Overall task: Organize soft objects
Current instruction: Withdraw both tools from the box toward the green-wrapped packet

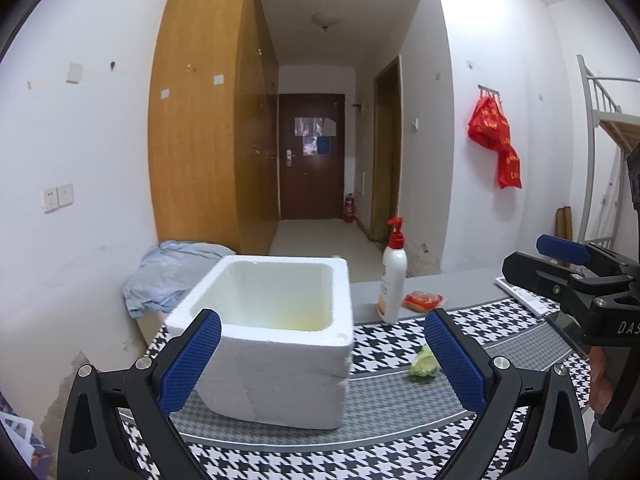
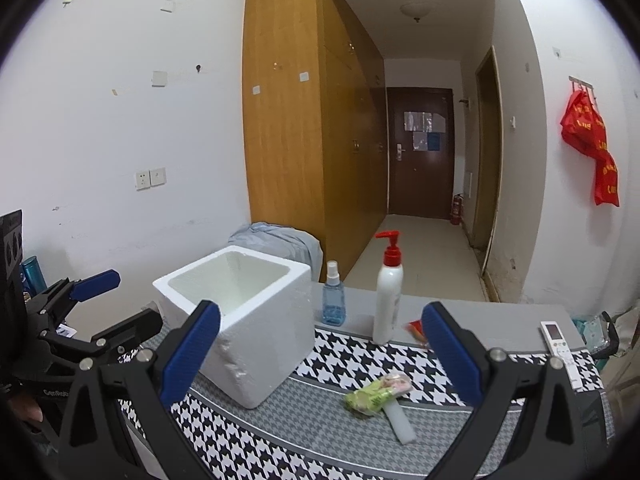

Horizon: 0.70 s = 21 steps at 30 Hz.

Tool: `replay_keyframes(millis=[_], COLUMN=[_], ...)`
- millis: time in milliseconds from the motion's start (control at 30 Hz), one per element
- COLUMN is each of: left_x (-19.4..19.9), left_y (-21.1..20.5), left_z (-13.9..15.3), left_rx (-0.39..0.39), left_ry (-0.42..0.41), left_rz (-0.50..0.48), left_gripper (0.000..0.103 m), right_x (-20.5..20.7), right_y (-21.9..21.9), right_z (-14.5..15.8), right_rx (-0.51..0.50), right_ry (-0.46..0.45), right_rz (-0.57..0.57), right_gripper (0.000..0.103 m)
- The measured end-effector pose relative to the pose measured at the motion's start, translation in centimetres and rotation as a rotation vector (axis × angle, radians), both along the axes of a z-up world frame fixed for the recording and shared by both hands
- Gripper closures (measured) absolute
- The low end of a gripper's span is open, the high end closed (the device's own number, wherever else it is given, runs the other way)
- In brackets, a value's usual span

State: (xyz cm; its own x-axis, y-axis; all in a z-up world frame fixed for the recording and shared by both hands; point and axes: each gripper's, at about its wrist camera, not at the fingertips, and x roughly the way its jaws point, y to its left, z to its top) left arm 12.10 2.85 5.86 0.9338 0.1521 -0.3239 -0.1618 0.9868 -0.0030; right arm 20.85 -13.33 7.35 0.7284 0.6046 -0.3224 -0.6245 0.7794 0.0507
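While both claws hang spread and empty, we judge the right gripper [image 2: 320,354] should pinch the green soft packet [image 2: 370,396] mid-body, foam box [image 2: 256,320] at ten o'clock; left gripper [image 1: 322,354] idle

white foam box [image 2: 248,320] sits upright, open-topped and empty; a crumpled green-and-pink soft packet [image 2: 376,394] lies on the houndstooth mat [image 2: 360,360] just beside it.

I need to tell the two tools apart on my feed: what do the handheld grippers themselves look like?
Both look alike: the left gripper and right gripper have black angular linkage frames with silver pivot bolts, and each finger carries a blue textured pad. White lettering marks the black bodies, only partly readable. No cables or sleeves show.
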Motion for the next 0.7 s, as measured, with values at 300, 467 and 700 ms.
replay_keyframes(millis=[300,467,700], left_x=[1.2,1.9,2.5], left_y=[-1.4,-2.1,-3.5], left_z=[-0.9,-1.7,-2.7], left_rx=[0.003,-0.006,-0.013], left_ry=[0.019,0.023,0.027], left_rz=[-0.049,-0.09,-0.136], left_gripper=[0.001,0.001,0.001], right_x=[0.2,0.7,1.0], right_y=[-1.7,-2.6,-3.4], right_z=[-1.4,-2.5,-3.6], right_rx=[-0.019,-0.036,-0.053], right_ry=[0.013,0.025,0.04], right_rz=[-0.056,-0.103,-0.13], right_gripper=[0.001,0.001,0.001])
